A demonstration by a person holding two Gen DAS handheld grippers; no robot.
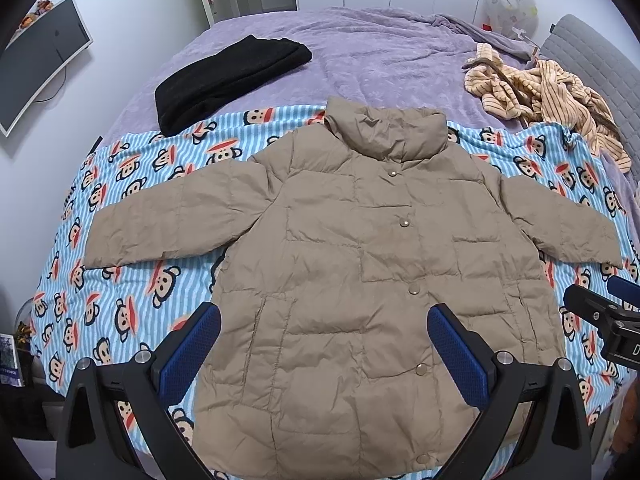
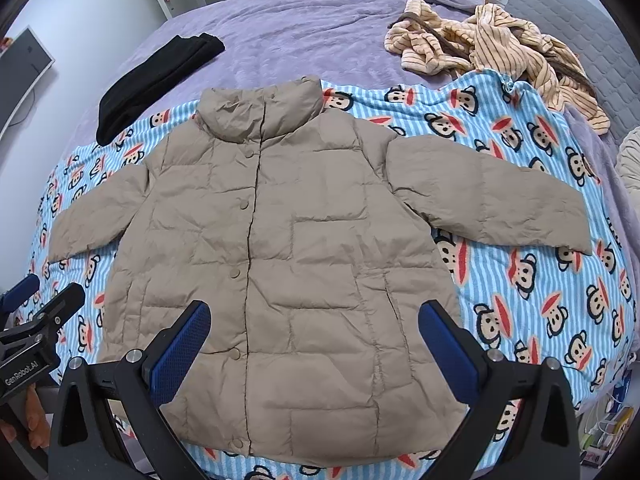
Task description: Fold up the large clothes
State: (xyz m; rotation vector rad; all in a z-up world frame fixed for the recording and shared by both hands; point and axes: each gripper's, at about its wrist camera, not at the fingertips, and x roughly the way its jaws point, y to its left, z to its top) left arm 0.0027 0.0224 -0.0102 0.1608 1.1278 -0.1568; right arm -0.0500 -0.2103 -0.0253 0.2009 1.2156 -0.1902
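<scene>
both grippers, left gripper (image 1: 324, 350) and right gripper (image 2: 314, 346), gape empty above jacket (image 1: 360, 280).

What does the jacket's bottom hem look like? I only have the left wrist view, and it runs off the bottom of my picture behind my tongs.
Observer: In the right wrist view the jacket shows its whole hem, lying flat, with a strip of the monkey blanket visible past it on the near side.
Operator: Good. Is anything lying past the right-hand sleeve cuff, beyond what I can see?
Observer: Yes, a cream ribbed item sits at the right edge of the bed, beyond the blanket and apart from the sleeve. It is too cut off to say what it is.
</scene>
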